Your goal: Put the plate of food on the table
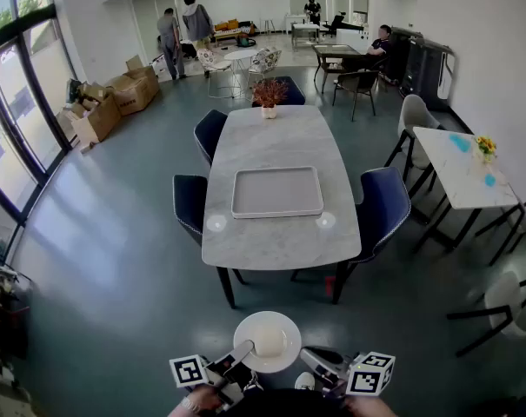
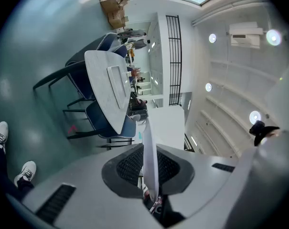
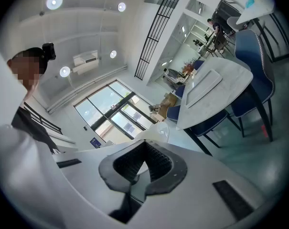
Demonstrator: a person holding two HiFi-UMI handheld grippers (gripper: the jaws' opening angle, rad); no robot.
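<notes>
Left gripper (image 1: pixel 243 352) and right gripper (image 1: pixel 308 356) are each clamped on opposite rims of the plate of food (image 1: pixel 285 327), well short of the marble table (image 1: pixel 271 137).

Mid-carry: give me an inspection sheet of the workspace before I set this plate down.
Surface: marble table, bare at its near edge.
Job's things: plate with pale food, held in the air short of the table.
Clutter: tray, two small dishes, flower vase on the table.
Grippers: left gripper shut on plate rim; right gripper beside the rim, grip unclear.
Cables: nothing seen.
Surroundings: blue chairs, cardboard boxes, people far off.
</notes>
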